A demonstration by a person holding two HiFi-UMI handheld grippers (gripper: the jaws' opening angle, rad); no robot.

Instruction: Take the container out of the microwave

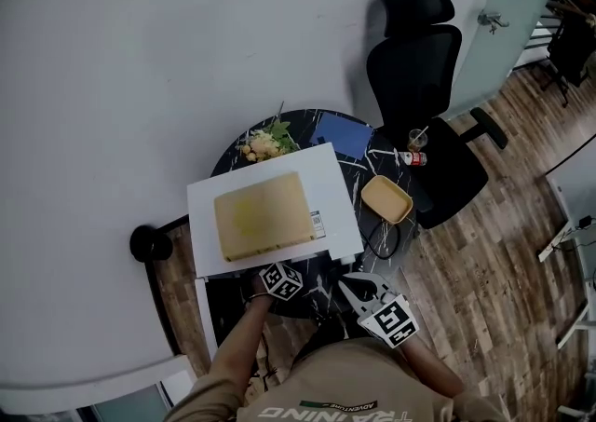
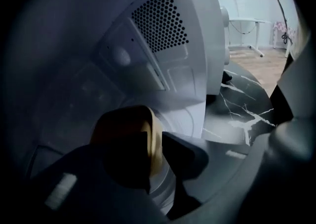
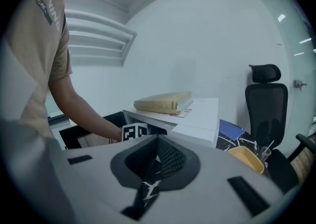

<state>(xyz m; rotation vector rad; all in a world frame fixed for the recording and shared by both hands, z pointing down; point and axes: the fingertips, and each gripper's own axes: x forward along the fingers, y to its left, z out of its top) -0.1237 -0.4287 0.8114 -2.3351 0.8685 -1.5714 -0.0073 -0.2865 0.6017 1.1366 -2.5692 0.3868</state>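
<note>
Microwave (image 1: 331, 197) on the marble table (image 2: 242, 102) holds the yellow container (image 2: 126, 119); left gripper (image 2: 157, 149) reaches inside, jaws clamped on its rim, while right gripper (image 3: 157, 144) hangs outside, jaws pressed together on nothing

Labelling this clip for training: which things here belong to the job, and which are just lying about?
In the job: microwave, container inside it, left tool shut on it.
Lying about: yellow tray, blue notebook, flowers, office chair.
</note>
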